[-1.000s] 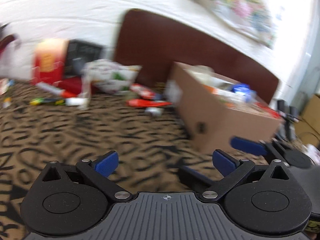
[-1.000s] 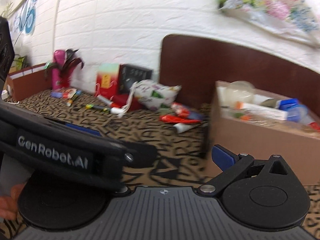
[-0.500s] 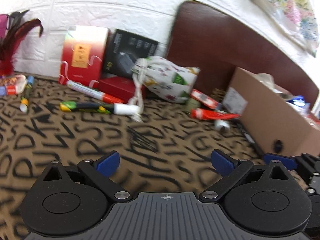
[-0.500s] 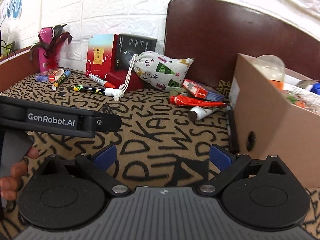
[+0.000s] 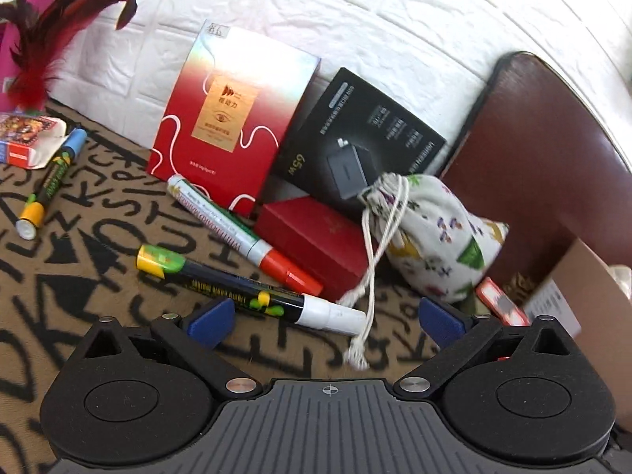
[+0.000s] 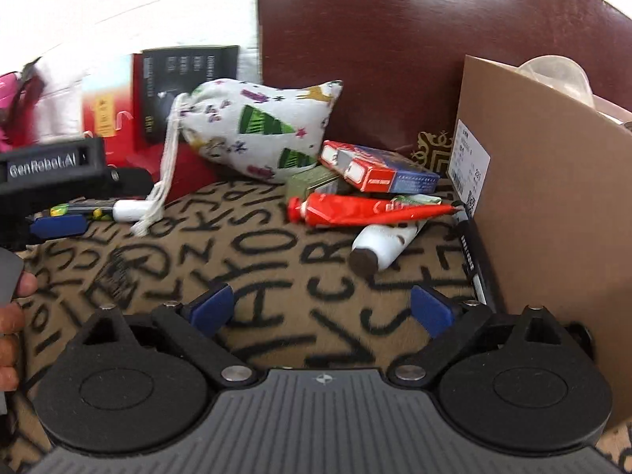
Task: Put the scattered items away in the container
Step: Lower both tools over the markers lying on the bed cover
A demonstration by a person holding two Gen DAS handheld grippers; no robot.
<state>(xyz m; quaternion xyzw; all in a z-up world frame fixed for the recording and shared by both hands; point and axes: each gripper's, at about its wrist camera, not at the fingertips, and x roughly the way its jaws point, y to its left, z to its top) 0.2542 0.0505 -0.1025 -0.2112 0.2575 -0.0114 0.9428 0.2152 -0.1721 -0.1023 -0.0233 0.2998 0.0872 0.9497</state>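
Left claw (image 5: 324, 318) wide, holding nothing; black marker (image 5: 241, 286) with yellow end and white cap lies just ahead, running between its fingers on the letter-print bench (image 5: 98, 229); drawstring pouch (image 5: 430, 237) ahead-right. Right claw (image 6: 320, 310) wide, empty; red tube (image 6: 367, 209) and white tube (image 6: 381, 247) ahead-right; brown cardboard box (image 6: 553, 205) close on its right, already holding items.

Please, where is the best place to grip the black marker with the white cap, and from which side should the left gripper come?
Grip the black marker at mid-barrel, from above, left gripper fingers across its width. It lies flat on the cloth, and the white cap end touches the bag's drawstring, so I would avoid that end.
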